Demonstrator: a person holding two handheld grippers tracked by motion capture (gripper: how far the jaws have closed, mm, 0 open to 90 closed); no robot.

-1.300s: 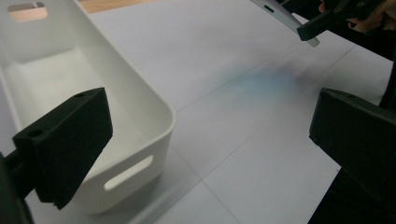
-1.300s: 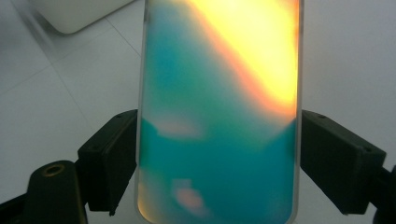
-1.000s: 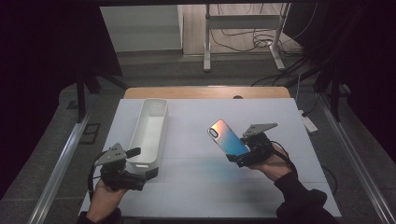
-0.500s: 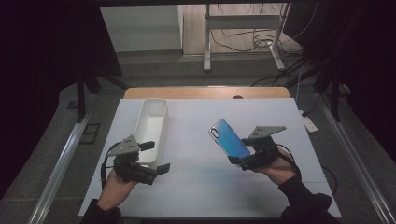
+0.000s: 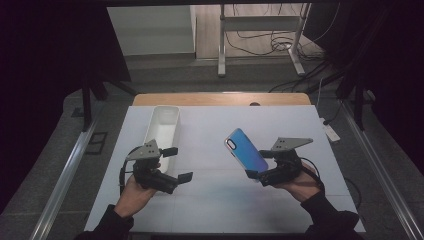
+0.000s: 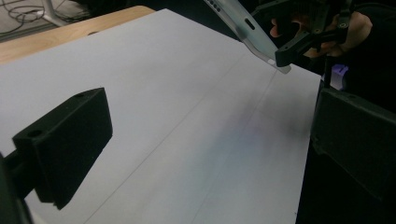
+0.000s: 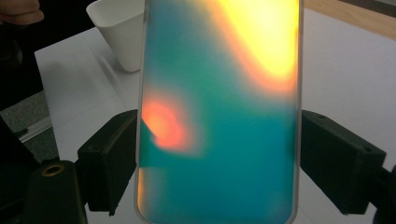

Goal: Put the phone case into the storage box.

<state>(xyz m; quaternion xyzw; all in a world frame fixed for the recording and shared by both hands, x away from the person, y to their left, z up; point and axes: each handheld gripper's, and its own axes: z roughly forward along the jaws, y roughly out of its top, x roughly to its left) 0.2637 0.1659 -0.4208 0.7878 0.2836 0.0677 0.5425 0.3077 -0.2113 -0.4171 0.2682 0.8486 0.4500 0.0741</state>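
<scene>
Right gripper (image 5: 256,175) is clamping the phone (image 5: 245,150) by its edges, holding it tilted above the table (image 5: 210,125). Left gripper (image 5: 177,164) is hanging wide open, empty, beside the tray (image 5: 161,125). Phone lifted; placement likely remaining.

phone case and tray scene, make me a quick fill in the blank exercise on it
1. The right tool is shut on the iridescent ____, gripping it by its two long edges.
2. The long white tray lies on the table's ____ side in the high view.
3. The left tool has its jaws ____, with nothing between them.
4. The held phone case is ____ the table, not lying on it.

Missing words: phone case; left; open; above
</scene>
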